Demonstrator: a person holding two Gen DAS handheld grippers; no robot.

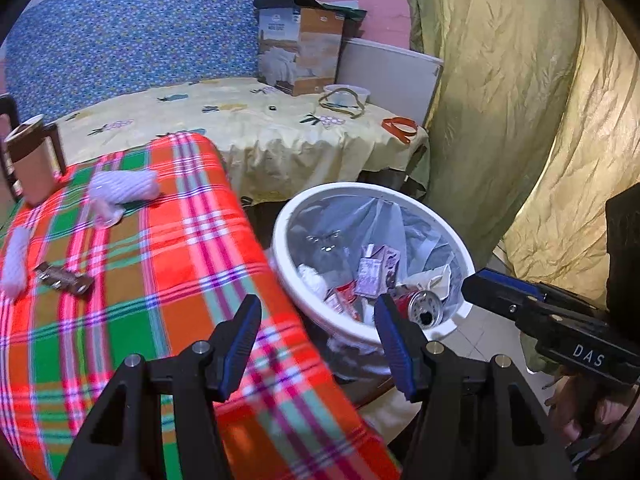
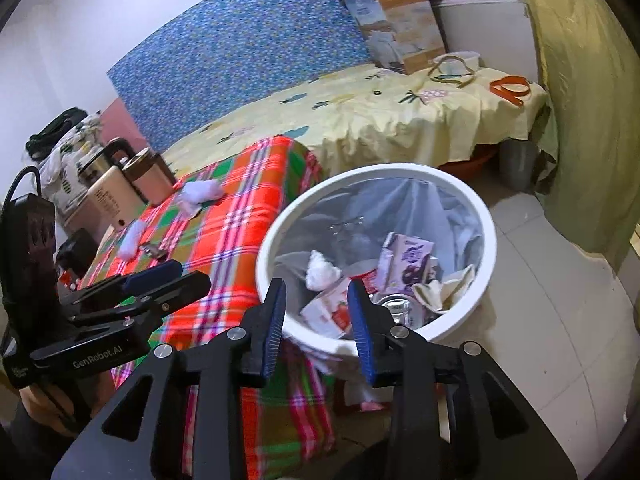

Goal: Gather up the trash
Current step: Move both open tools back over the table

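Observation:
A white trash bin [image 1: 285,216] with a clear liner stands on the floor beside the plaid-covered table [image 1: 168,264]; it also shows in the right wrist view [image 2: 490,232]. Inside lie a purple carton [image 2: 404,262], a red can [image 1: 424,307], a strawberry carton [image 2: 332,312] and a white wad [image 2: 320,272]. On the plaid cloth lie two white foam nets [image 1: 120,192] [image 1: 16,260] and a brown wrapper [image 1: 64,279]. My left gripper [image 1: 316,344] is open and empty over the table's edge. My right gripper [image 2: 320,328] is open and empty above the bin's near rim.
A tan mug [image 1: 32,164] stands at the table's far left, with a kettle [image 2: 108,196] beside it. Behind is a bed with a yellow sheet [image 1: 260,124], a cardboard box [image 1: 300,52] and an orange strap [image 1: 400,126]. An olive curtain [image 1: 520,120] hangs right of the bin.

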